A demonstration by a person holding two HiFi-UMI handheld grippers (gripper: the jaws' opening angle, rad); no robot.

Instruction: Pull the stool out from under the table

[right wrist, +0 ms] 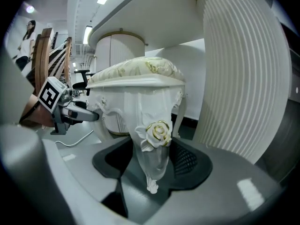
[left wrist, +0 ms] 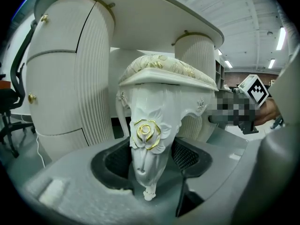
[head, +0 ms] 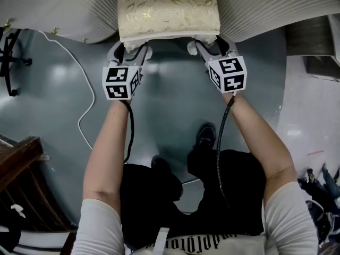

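Observation:
A white carved stool with a cream floral cushion [head: 168,9] stands between the two fluted white pedestals [head: 69,9] of the table, its front edge just out from under the top. My left gripper [head: 130,51] is shut on the stool's front left leg [left wrist: 147,144], with the gold rose carving sitting between its black pads [left wrist: 117,161]. On the front right leg [right wrist: 157,146] my right gripper [head: 207,45] is shut the same way. The table top [left wrist: 154,18] overhangs the cushion. Both marker cubes face up toward the head camera.
A white cable [head: 85,105] trails over the grey floor at the left. A black office chair base [head: 10,57] stands far left, and a dark wooden chair [head: 21,169] at the lower left. The person's legs and shoes [head: 204,134] are behind the grippers. Dark furniture [head: 313,41] stands at the right.

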